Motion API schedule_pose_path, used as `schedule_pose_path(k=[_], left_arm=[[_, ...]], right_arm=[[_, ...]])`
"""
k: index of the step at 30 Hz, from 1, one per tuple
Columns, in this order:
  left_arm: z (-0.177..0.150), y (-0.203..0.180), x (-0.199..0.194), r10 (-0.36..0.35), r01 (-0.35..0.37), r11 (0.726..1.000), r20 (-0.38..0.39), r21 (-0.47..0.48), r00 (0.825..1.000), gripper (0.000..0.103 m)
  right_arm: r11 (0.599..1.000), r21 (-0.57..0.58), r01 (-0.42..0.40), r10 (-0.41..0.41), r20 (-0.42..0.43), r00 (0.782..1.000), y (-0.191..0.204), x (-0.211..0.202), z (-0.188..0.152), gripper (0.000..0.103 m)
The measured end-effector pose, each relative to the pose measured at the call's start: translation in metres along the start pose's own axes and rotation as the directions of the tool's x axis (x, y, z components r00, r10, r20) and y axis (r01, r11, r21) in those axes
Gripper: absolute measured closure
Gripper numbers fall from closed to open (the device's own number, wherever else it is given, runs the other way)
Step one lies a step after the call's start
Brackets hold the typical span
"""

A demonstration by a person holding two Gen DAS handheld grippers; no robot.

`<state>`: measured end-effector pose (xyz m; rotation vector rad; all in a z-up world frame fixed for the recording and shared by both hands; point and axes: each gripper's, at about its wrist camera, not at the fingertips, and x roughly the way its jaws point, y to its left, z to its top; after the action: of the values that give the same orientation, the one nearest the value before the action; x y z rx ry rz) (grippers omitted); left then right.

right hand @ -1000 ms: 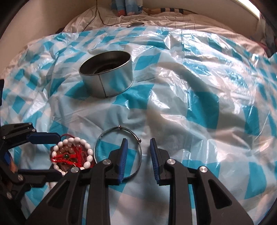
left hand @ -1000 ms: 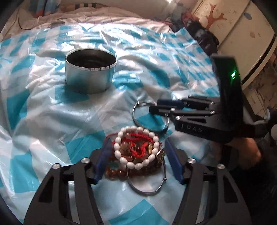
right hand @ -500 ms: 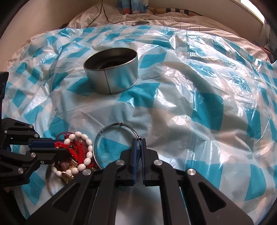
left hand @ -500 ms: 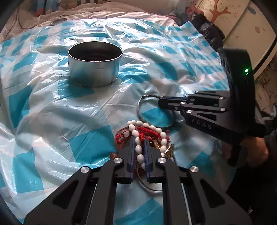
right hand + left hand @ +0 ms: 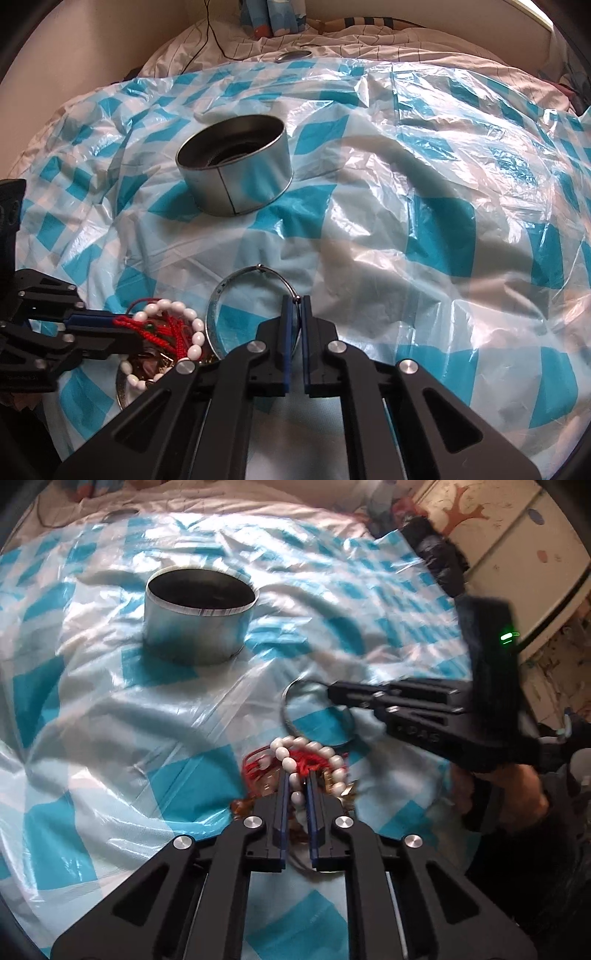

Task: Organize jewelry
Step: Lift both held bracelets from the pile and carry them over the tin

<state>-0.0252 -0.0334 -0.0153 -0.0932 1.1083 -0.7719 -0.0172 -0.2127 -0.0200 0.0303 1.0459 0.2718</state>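
On the crinkled blue-and-white checked plastic sheet (image 5: 424,229), the left gripper (image 5: 296,794) clamps the white bead bracelet (image 5: 295,764) tangled with red cord, while the right gripper (image 5: 295,325) pinches the thin metal bangle (image 5: 255,273), both near of the round shiny tin (image 5: 236,177).

Left tool (image 5: 296,794): matte black angular frame with triangular cut-outs, round silver screws, blue-lined fingers (image 5: 283,812). Right tool (image 5: 295,328): identical build; at right of the left-wrist frame, faint embossed lettering and a green indicator light.
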Motion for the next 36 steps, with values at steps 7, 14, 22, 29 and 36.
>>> schedule_pose_path(k=[7, 14, 22, 29, 36], left_arm=[[0.006, 0.011, -0.031, -0.032, 0.035, 0.999, 0.095, -0.028, 0.995, 0.097], [0.011, 0.008, -0.054, -0.097, 0.098, 0.995, 0.174, 0.003, 0.98, 0.097], [0.01, 0.033, -0.037, 0.109, -0.103, 0.991, 0.069, -0.088, 0.992, 0.096], [0.01, 0.042, -0.035, 0.162, -0.156, 0.983, 0.053, -0.1, 0.985, 0.096], [0.011, 0.048, -0.04, 0.159, -0.147, 0.98, 0.083, -0.132, 0.984, 0.096]], right_arm=[[1.0, 0.013, -0.021, 0.021, 0.012, 1.0, -0.002, -0.003, 0.001, 0.098], [0.994, 0.069, -0.079, 0.075, 0.059, 0.995, -0.011, -0.015, 0.005, 0.098], [0.993, 0.077, -0.086, 0.081, 0.068, 0.994, -0.011, -0.018, 0.007, 0.098], [0.993, 0.079, -0.089, 0.083, 0.08, 0.993, -0.01, -0.02, 0.007, 0.098], [0.989, 0.1, -0.105, 0.094, 0.11, 0.989, -0.015, -0.026, 0.008, 0.099]])
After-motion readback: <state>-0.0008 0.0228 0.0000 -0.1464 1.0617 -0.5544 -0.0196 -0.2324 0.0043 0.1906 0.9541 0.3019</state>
